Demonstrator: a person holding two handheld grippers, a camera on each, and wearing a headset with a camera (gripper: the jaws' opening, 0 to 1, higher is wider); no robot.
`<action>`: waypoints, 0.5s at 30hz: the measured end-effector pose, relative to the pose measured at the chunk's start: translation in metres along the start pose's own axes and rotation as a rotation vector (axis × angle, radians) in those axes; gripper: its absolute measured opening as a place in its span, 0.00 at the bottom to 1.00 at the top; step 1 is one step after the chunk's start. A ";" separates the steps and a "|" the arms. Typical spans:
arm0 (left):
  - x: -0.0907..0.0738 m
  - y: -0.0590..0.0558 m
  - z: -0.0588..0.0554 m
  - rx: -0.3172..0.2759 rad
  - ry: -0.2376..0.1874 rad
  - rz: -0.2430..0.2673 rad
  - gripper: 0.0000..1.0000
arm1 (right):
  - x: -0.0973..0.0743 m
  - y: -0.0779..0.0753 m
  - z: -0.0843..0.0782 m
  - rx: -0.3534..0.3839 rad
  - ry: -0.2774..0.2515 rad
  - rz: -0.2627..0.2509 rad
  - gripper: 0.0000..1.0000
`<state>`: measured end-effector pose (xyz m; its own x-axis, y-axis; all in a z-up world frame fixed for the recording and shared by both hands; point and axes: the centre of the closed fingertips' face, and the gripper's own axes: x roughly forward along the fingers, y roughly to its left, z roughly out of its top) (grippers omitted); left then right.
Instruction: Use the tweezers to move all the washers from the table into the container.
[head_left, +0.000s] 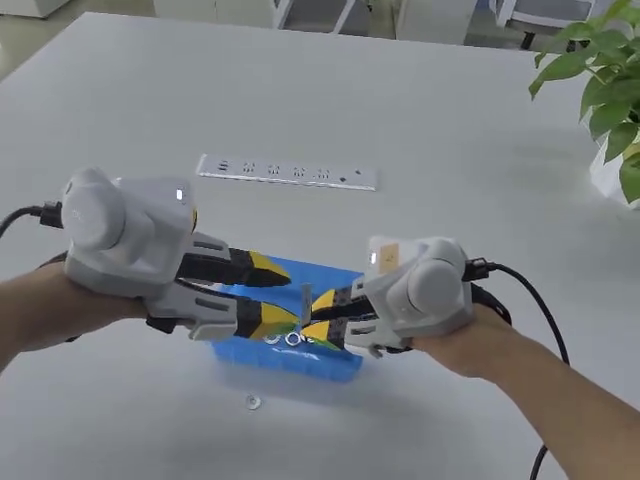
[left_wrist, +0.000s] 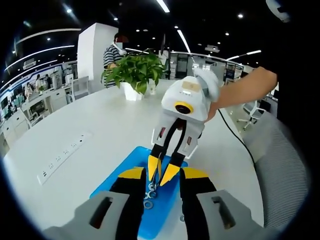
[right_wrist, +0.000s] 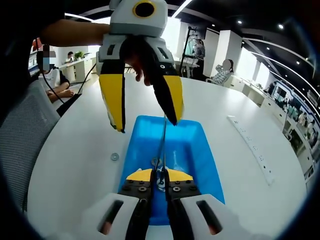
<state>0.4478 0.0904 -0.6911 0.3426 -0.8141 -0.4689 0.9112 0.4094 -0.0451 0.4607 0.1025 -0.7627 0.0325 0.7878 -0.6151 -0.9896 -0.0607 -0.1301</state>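
While the right gripper (right_wrist: 159, 176) pinches the tweezers (right_wrist: 163, 142) over the blue container (right_wrist: 200, 155), the left gripper (head_left: 275, 290) hangs wide open. Some washers (left_wrist: 149, 194) are inside, and a lone washer (right_wrist: 115, 156) sits on the table (right_wrist: 75, 150) beside it.

A white counter (head_left: 420, 130) carries a blue container (head_left: 300, 362), and both grippers meet over it, each held in a hand. The left claw (head_left: 287, 293) comes in from the left with its yellow-tipped jaws spread apart above the container. The right claw (head_left: 318, 318) faces it from the right, jaws drawn close together, with the thin grey tweezers (head_left: 305, 298) standing at their tips. A few washers (head_left: 290, 340) lie inside the container near its front wall. One loose washer (head_left: 253, 402) rests on the counter just in front of the container. A white power strip (head_left: 288, 172) lies farther back, and green plant leaves (head_left: 605, 95) show at the right edge.
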 end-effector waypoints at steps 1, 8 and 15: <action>0.002 0.002 0.000 0.004 0.003 0.001 0.30 | 0.000 0.000 0.000 -0.002 0.000 0.001 0.09; 0.010 0.003 0.004 0.038 0.005 -0.028 0.21 | 0.000 0.001 0.000 -0.005 -0.001 0.005 0.10; 0.015 -0.001 0.008 0.076 0.004 -0.060 0.09 | -0.001 0.001 -0.001 -0.009 0.001 0.007 0.10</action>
<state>0.4545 0.0743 -0.6910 0.2864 -0.8342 -0.4712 0.9447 0.3279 -0.0063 0.4597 0.1009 -0.7632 0.0255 0.7865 -0.6171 -0.9886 -0.0718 -0.1323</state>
